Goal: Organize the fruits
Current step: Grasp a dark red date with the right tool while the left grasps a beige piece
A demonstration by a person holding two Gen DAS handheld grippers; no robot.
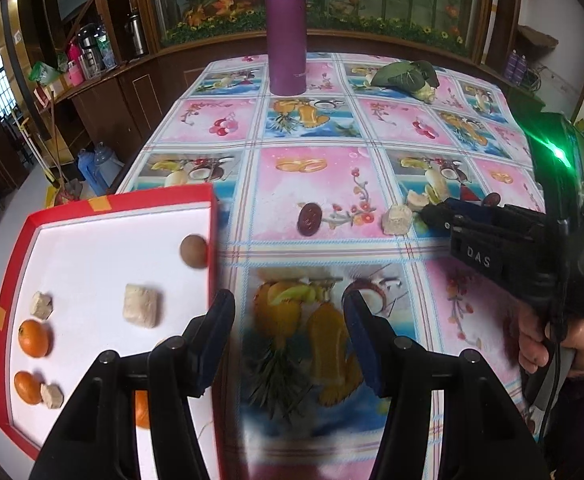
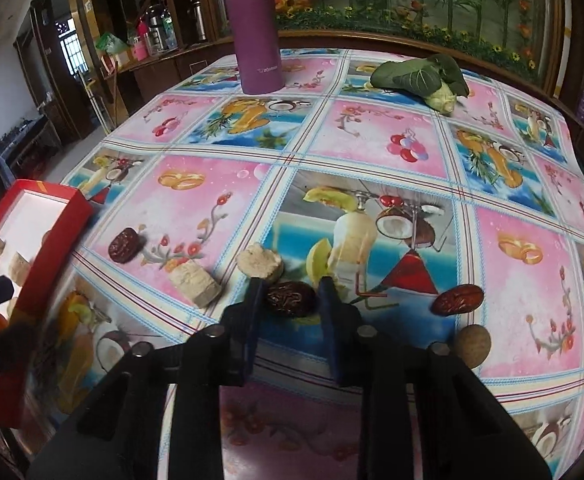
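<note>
A red box (image 1: 11,280) with a white floor sits at the table's left edge. It holds a round brown fruit (image 1: 193,251), oranges (image 1: 33,338) and pale cake pieces (image 1: 140,306). My left gripper (image 1: 289,320) hovers open beside the box's right wall, with nothing between its fingers. My right gripper (image 2: 290,294) is low over the tablecloth, its fingers pressed against both sides of a dark date (image 2: 289,299). More loose items lie around it: a date (image 2: 123,245), a date (image 2: 457,299), a brown fruit (image 2: 472,346) and cake pieces (image 2: 195,283).
A purple flask (image 1: 285,32) stands at the far side of the table (image 1: 332,184), and a leafy green vegetable (image 1: 406,76) lies to its right. A hand (image 1: 548,344) holds the right gripper. Cabinets and a planter surround the table.
</note>
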